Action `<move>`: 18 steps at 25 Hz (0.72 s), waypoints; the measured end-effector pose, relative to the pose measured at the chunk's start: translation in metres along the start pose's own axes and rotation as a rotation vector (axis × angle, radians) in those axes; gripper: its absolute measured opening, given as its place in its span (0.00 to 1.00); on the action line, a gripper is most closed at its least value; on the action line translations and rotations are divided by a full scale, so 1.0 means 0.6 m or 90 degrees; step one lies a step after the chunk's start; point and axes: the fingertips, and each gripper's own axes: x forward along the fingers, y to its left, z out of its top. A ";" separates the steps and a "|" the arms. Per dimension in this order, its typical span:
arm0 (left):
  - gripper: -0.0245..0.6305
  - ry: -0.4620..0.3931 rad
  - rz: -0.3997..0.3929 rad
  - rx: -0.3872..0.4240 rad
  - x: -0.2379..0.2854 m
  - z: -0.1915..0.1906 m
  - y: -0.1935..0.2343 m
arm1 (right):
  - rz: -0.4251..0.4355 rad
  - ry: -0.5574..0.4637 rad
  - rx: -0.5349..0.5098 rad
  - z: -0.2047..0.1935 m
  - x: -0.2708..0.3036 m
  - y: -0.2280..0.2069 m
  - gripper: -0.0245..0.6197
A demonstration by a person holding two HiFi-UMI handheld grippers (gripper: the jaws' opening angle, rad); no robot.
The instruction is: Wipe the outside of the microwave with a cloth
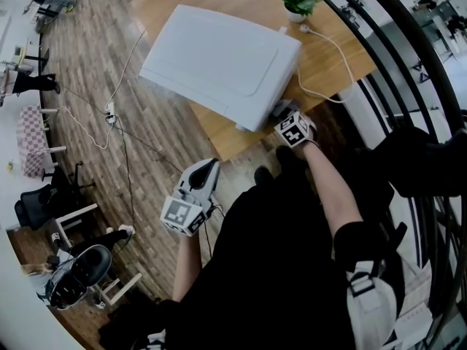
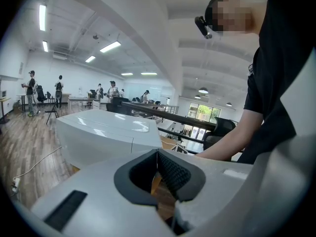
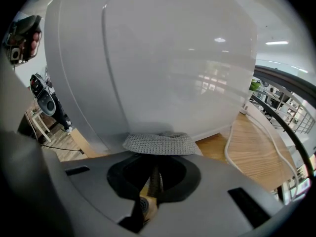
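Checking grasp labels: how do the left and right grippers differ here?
The right gripper is shut on a grey cloth; the left gripper is shut on nothing. The right one holds the cloth at the microwave's side; the left one hangs well apart from it. Shared: both have their jaws closed.

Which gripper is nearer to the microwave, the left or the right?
Right. The right gripper holds a cloth right at the microwave's side. The left gripper is shut on nothing and well apart from it, out over the floor.
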 end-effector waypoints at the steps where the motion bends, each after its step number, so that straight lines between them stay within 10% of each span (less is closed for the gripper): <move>1: 0.04 0.002 0.000 0.002 -0.003 -0.002 0.002 | 0.001 0.001 0.000 0.000 -0.001 0.005 0.06; 18: 0.04 -0.004 -0.007 0.005 -0.044 -0.012 0.008 | 0.010 0.019 -0.011 -0.015 -0.004 0.067 0.06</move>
